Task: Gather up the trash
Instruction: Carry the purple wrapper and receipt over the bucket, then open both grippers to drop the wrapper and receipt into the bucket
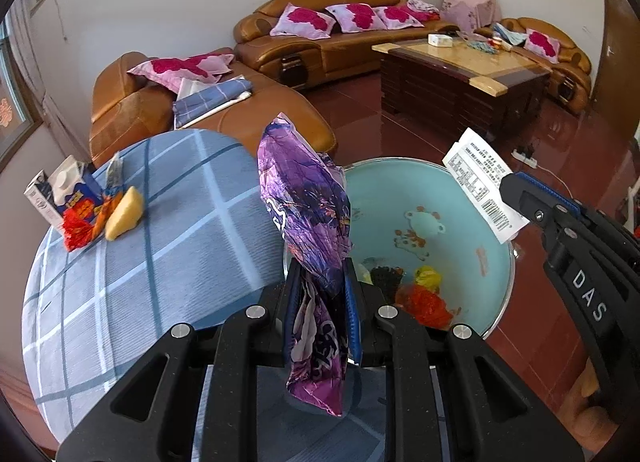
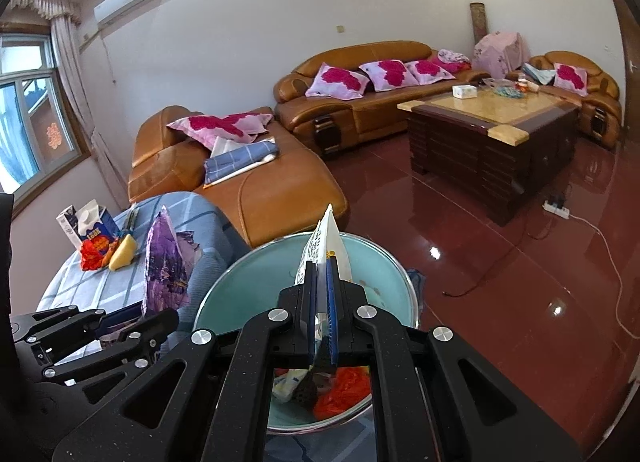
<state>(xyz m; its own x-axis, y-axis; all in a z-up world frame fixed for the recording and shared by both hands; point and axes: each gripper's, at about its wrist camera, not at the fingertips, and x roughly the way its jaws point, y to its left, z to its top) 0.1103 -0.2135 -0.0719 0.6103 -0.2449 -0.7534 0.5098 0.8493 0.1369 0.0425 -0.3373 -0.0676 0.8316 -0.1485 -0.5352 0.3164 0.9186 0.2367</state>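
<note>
the left gripper (image 1: 322, 282) is pinching a crumpled purple wrapper (image 1: 308, 201) between its pads, the foil sticking up above the fingers and hanging down below them, at the edge where a round table (image 1: 160, 229) under a blue checked cloth is meeting a pale blue basin (image 1: 448, 197). the right gripper (image 2: 322, 290) is clamping a white printed packet (image 2: 326, 242) edge-on, its jaws pressed nearly together on the thin sheet, and is hovering over the basin (image 2: 240, 286). inside the basin, an orange-red bag (image 1: 424, 302), a yellow scrap (image 1: 426, 276) and a dark crumpled piece (image 1: 386, 278) are lying on the bottom. on the far side of the table, a milk carton (image 1: 68, 185), a red wrapper (image 1: 76, 232) and a yellow wedge (image 1: 124, 213) are sitting close together, well apart from both grippers. behind, a tan leather sofa (image 1: 344, 21) with pink cushions is lining the wall beside a dark coffee table (image 1: 460, 73) on a glossy red floor (image 2: 500, 262).
</note>
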